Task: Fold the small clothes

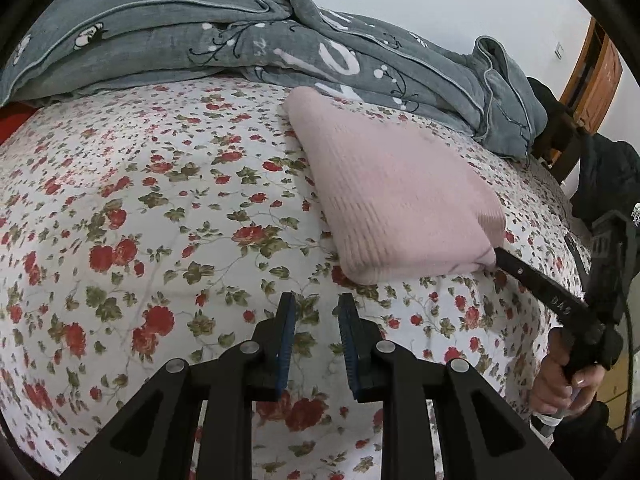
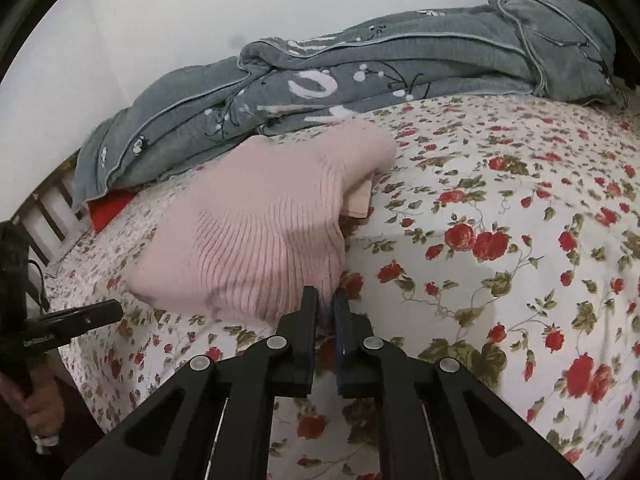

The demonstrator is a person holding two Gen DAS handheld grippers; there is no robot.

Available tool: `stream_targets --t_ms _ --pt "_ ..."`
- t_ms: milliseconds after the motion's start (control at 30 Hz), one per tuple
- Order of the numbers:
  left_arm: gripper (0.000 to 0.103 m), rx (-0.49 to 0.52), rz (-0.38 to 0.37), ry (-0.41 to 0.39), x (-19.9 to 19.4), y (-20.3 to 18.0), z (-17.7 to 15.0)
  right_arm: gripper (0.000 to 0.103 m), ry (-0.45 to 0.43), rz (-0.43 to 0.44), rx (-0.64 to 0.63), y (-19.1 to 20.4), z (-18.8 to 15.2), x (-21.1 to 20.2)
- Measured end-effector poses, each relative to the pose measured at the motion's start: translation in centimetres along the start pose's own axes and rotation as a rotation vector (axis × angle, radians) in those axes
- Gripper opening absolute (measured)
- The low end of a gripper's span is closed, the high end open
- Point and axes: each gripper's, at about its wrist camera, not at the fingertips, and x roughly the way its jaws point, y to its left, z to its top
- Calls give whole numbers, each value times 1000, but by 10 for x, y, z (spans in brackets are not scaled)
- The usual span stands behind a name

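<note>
A pink ribbed knit garment (image 1: 392,192) lies folded into a thick rectangle on the floral bedsheet (image 1: 140,208), right of centre in the left wrist view. In the right wrist view the garment (image 2: 256,232) fills the middle, and a lighter folded layer pokes out at its far right edge. My right gripper (image 2: 325,300) is shut on its near corner, with knit fabric pinched between the pads. The left wrist view shows the same gripper (image 1: 498,254) gripping that corner from the right. My left gripper (image 1: 317,304) hovers over bare sheet just short of the garment, open and empty. It also appears in the right wrist view (image 2: 114,310).
A bunched grey quilt (image 1: 280,48) runs along the back of the bed by the white wall. Dark clothing (image 1: 608,176) and wooden furniture (image 1: 596,80) stand past the right bed edge. A person's hand (image 1: 560,388) holds the right gripper's handle. A red cloth (image 2: 108,210) lies beside the bed rail (image 2: 44,216).
</note>
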Motion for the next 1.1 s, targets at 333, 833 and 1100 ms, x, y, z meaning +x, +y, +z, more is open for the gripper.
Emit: stream_targets --t_ms 333,833,1100 --pt "21 9 11 -53 -41 -39 8 34 17 -126 -38 17 22 -59" --pt "69 43 126 -162 -118 -107 19 65 -24 -223 -85 56 42 -154" --pt "79 54 194 -147 -135 -119 11 96 -58 -249 -106 62 41 -177"
